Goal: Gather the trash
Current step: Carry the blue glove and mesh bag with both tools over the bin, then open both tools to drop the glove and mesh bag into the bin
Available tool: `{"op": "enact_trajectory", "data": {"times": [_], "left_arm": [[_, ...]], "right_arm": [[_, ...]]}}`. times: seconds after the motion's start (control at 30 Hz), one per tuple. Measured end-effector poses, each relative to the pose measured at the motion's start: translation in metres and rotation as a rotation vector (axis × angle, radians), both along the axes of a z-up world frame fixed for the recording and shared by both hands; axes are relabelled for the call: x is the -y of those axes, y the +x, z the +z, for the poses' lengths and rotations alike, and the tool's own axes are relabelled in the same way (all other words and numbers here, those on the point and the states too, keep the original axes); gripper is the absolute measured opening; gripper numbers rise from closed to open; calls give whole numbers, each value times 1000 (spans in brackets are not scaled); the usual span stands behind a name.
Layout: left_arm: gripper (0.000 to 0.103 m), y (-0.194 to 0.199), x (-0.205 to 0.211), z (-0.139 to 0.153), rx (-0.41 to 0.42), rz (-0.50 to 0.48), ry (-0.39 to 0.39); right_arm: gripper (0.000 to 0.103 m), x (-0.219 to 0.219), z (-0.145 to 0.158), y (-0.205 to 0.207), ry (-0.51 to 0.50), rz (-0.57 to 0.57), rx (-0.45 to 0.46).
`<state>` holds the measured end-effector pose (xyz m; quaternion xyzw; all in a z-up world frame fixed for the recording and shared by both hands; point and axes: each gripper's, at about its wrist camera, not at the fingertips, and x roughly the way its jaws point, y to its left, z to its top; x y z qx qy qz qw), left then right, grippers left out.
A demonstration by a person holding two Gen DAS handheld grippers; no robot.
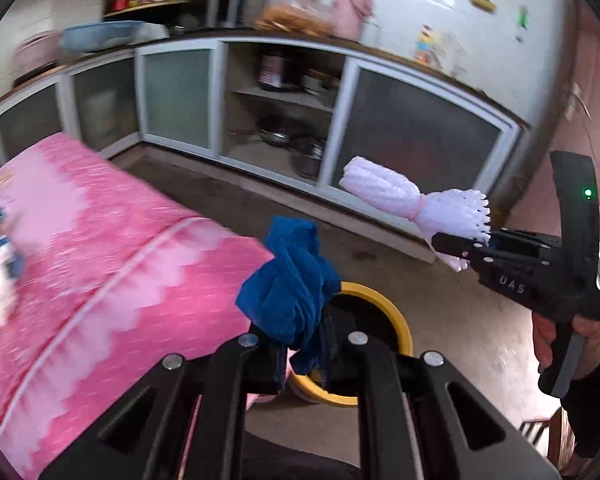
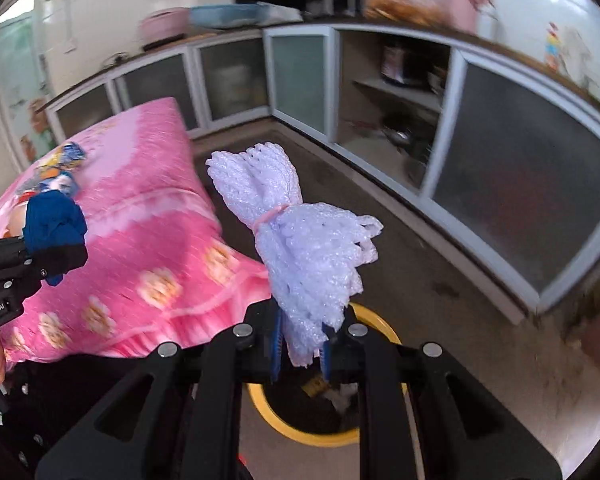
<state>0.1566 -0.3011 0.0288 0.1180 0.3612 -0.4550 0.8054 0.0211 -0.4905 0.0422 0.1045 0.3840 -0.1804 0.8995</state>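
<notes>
Pink patterned cloth-covered table [image 1: 100,248] fills the left side. White-framed frosted-glass floor cabinets [image 2: 296,80] line the walls, one open bay with dark cookware [image 1: 280,136] on its shelves. Light blue plastic basin [image 1: 100,34] sits on the countertop, blurred.

The left hand-held gripper [image 1: 300,354] pinches a crumpled cloth [image 1: 290,280] that sticks up over the near rim of a waste bin [image 1: 396,312] on the floor [image 1: 220,196]. To its right, the right hand-held gripper [image 2: 303,344] clamps a tied foam-net bundle [image 2: 300,240] above the same bin, which holds scraps inside. A table under a patterned cloth [image 2: 140,216] stands left of the bin, with wrappers [image 2: 60,172] lying on its far end. Behind everything, cabinets [image 1: 284,120] run under a bench [image 2: 420,28] along the wall, one bay open with pots [image 1: 280,136] on its lower shelf.
</notes>
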Motion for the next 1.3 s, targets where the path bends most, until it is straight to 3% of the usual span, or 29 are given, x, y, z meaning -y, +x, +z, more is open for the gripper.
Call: {"op": "enact_trajectory", "data": {"times": [0.33, 0.73, 0.77, 0.8, 0.83, 0.87, 0.9, 0.97, 1.1, 1.3], "left_arm": [[11, -21, 86, -53, -53, -142, 113], [15, -12, 144, -91, -113, -184, 179], [21, -11, 146, -94, -120, -184, 182], [36, -9, 147, -96, -126, -179, 181], [47, -7, 146, -97, -134, -176, 177], [70, -7, 146, -97, -136, -166, 170], [83, -6, 143, -96, -121, -146, 161], [87, -7, 138, -93, -106, -130, 144], [89, -2, 129, -86, -149, -114, 110], [89, -11, 110, -54, -132, -114, 23]], "right_arm": [[14, 39, -74, -30, 78, -89, -144], [15, 50, -144, -20, 172, -121, -299], [21, 51, -149, -19, 174, -125, -311], [33, 53, -153, -16, 178, -124, -331], [39, 55, -157, -16, 177, -128, -352], [50, 57, -159, -17, 173, -137, -354], [56, 59, -161, -19, 168, -146, -365], [61, 62, -163, -24, 153, -169, -378], [61, 71, -161, -43, 126, -220, -392], [61, 82, -138, -73, 131, -282, -329]]}}
